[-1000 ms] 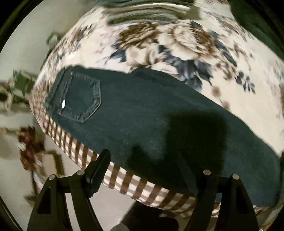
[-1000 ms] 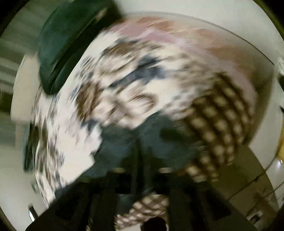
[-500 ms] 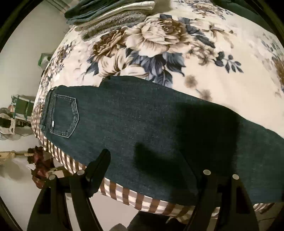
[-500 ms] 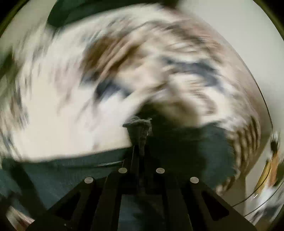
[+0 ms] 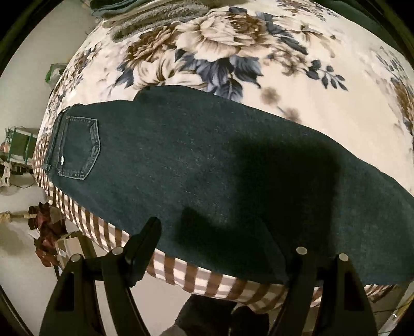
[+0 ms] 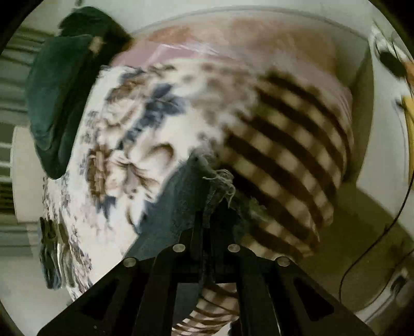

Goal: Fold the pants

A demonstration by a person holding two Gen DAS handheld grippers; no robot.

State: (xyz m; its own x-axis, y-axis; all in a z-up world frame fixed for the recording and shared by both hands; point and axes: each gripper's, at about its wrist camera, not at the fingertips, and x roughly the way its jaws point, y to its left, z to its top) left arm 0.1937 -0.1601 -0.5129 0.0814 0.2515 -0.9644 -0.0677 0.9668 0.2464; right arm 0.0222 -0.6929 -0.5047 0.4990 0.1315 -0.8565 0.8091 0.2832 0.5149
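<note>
Dark denim pants (image 5: 196, 165) lie flat along the near edge of a bed with a floral blanket (image 5: 258, 51). The waistband and back pocket (image 5: 77, 147) are at the left; the legs run right. My left gripper (image 5: 222, 245) is open and empty, held above the pants' near edge. In the right wrist view my right gripper (image 6: 209, 222) is shut on the frayed hem (image 6: 220, 181) of the pants (image 6: 176, 196) and holds it up off the bed.
A brown checked sheet (image 5: 207, 276) hangs over the bed's near edge. Folded clothes (image 5: 145, 10) are stacked at the far side. A dark green pillow (image 6: 54, 98) lies at the bed's far left in the right wrist view. The floor (image 6: 362, 245) holds cables.
The right gripper has swung with the hem in it; its view shifted across the bed. The left gripper has drawn slightly nearer the pants and stayed open.
</note>
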